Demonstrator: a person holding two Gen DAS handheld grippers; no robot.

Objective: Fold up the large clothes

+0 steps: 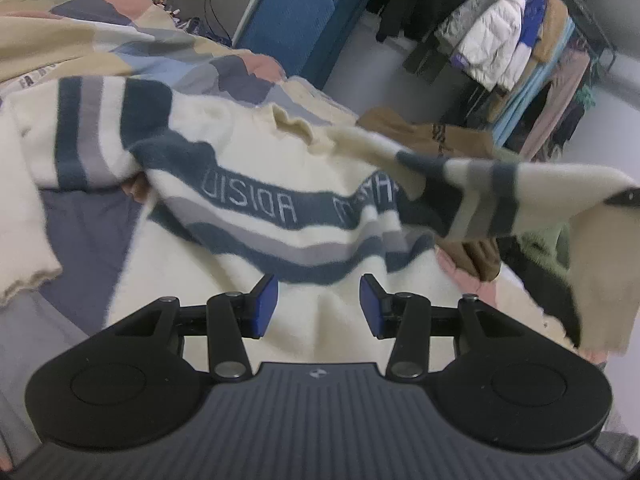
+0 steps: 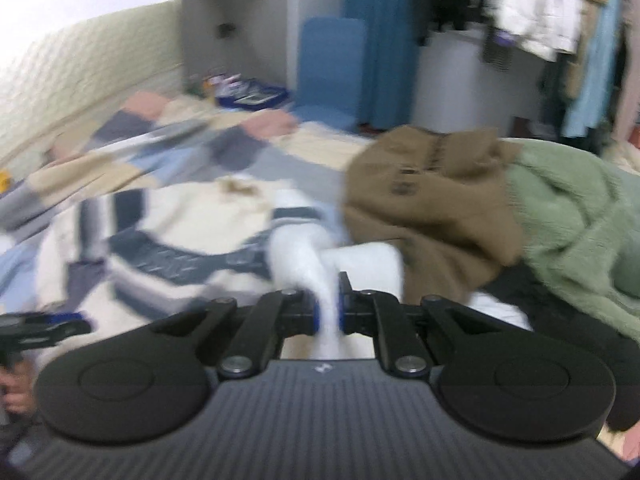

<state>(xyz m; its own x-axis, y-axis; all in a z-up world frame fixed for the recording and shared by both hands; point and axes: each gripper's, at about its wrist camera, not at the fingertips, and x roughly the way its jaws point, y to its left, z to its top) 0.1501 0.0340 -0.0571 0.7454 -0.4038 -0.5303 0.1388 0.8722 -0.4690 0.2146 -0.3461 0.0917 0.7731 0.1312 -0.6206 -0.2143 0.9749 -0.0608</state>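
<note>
Right tool is clamped on a bunched cream sleeve of the sweater, the cloth pinched between its blue pads. In the left view the sleeve is seen lifted and stretched across to the right, with the right tool at its cuff. Left tool is held partly open above the sweater, nothing between its pads. The sweater is spread on the bed over a patchwork quilt. A brown garment and a green fleece are piled beside it.
</note>
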